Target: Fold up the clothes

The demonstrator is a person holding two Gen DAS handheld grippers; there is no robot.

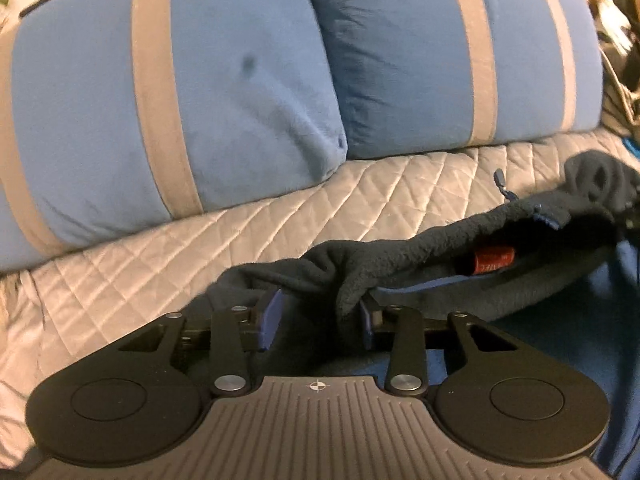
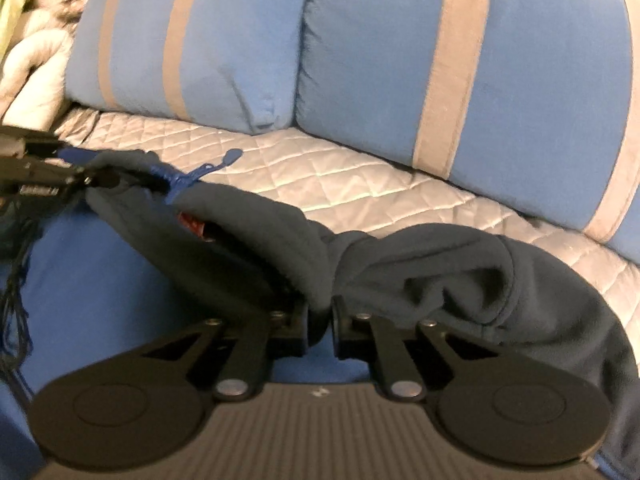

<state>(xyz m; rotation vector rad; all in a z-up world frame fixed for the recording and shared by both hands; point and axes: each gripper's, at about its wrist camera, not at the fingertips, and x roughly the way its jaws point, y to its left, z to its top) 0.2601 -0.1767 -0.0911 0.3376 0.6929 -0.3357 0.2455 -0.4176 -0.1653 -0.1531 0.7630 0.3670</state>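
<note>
A dark navy fleece jacket (image 1: 460, 248) with a red label (image 1: 494, 261) and a blue zipper pull (image 2: 204, 174) hangs stretched between my two grippers above a quilted grey cover. My left gripper (image 1: 318, 320) has a fold of the fleece between its blue pads, with the jaws standing somewhat apart. My right gripper (image 2: 320, 326) is shut on the other end of the fleece (image 2: 440, 280), which bunches over its right finger. The left gripper also shows at the left edge of the right wrist view (image 2: 44, 176), holding the jacket's far end.
Two blue cushions with grey stripes (image 1: 200, 92) (image 2: 480, 80) lean behind the quilted grey cover (image 1: 280, 220). A blue fabric surface (image 2: 92, 280) lies below the jacket. A knitted cream blanket (image 2: 36, 52) sits at the far left.
</note>
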